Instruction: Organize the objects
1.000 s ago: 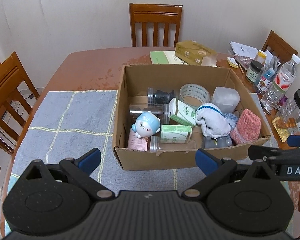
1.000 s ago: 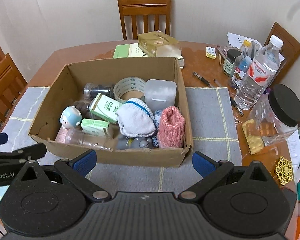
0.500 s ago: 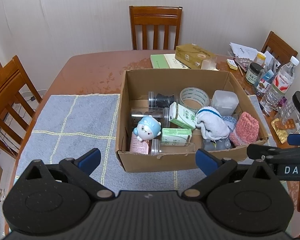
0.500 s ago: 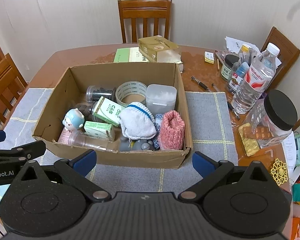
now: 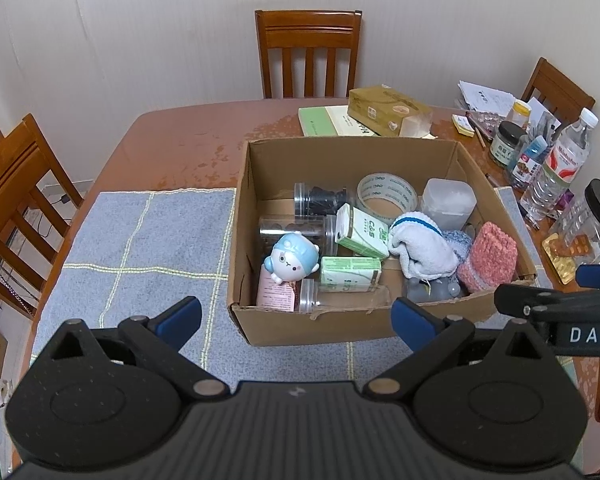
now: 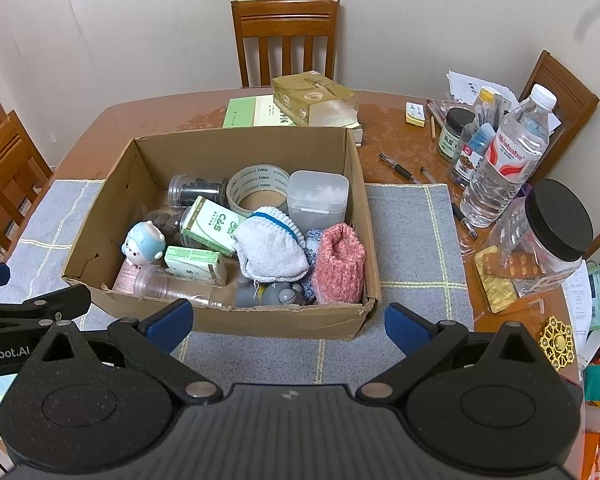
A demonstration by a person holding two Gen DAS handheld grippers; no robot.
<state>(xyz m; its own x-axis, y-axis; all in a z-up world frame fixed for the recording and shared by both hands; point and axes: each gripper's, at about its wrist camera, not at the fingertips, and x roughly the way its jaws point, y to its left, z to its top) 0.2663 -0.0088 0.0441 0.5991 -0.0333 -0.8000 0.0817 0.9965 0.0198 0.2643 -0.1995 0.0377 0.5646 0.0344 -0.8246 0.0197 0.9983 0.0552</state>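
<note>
Here we hold both tools spread wide and empty. The left gripper (image 5: 296, 318) has its blue-tipped fingers (image 5: 180, 316) far apart, hanging above the grey mat (image 5: 140, 248) just short of the near wall of the cardboard box (image 5: 316, 326). The right gripper (image 6: 286, 320) is equally agape, also just before that near wall, touching nothing.

The box sits on the mat toward the middle of the table (image 5: 172, 144), its top open. Inside, at the near left corner, we see a blue-capped figurine (image 5: 292, 258) leaning over a clear tube (image 5: 340, 300); two green cartons (image 5: 362, 232) lie mid-box, a white sock (image 6: 270, 246) and a pink knit piece (image 6: 338, 264) fill the near right, and a tape roll (image 6: 258, 188) and a frosted plastic container (image 6: 318, 196) rest against the far wall.

To the left of the box the mat lies bare out to the table's left edge. Along the right edge stand a water bottle (image 6: 508, 160) and a black-lidded jar (image 6: 548, 236), with pens (image 6: 398, 162) between them and the box.
</note>
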